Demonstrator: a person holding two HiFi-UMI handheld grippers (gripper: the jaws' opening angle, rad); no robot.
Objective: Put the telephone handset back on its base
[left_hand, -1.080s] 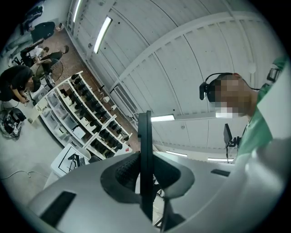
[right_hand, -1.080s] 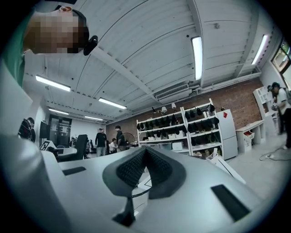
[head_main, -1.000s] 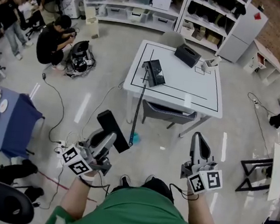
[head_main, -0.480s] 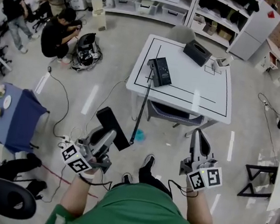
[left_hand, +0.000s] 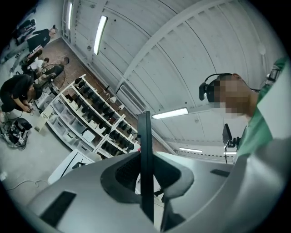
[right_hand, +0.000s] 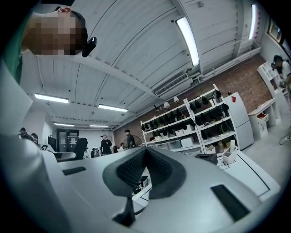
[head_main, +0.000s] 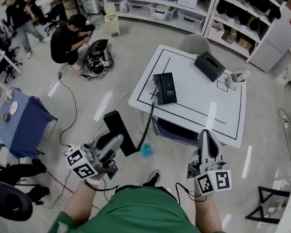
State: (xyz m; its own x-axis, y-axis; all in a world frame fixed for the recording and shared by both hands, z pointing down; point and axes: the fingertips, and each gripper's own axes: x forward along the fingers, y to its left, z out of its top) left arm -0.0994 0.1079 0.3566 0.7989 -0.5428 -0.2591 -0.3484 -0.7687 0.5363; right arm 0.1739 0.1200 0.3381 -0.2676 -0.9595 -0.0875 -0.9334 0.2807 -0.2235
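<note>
- The left gripper [head_main: 113,141] has its jaws pinched on the black telephone handset [head_main: 116,125]. In the left gripper view the handset [left_hand: 145,136] stands edge-on as a thin dark slab between the two pads.
- The handset hangs over open floor, well apart from the telephone base [head_main: 165,88] and on the person's side of the table's near left corner.
- The base lies on the white table [head_main: 200,96], close to its left edge and not far from the near edge. It is beside a black tape line.
- A coiled cord [head_main: 148,120] leaves the base, crosses the near table edge and drops toward the handset.
- The right gripper [head_main: 207,138] is held over the floor just short of the table's near edge. Its jaws [right_hand: 144,152] are pressed together with nothing between them.
- A chair [head_main: 175,129] is tucked under the near edge of the table, between the two grippers.
- A black tissue box [head_main: 209,66] and a small white holder [head_main: 238,77] sit toward the far right of the tabletop. The surface around the base is bare.
- On the floor, a small teal object [head_main: 146,150] lies just beside the handset's lower end. A dark cable [head_main: 74,111] trails across the floor to the left.
- A blue-covered table [head_main: 22,120] stands farther left, and shelving [head_main: 163,8] lines the far wall.
</note>
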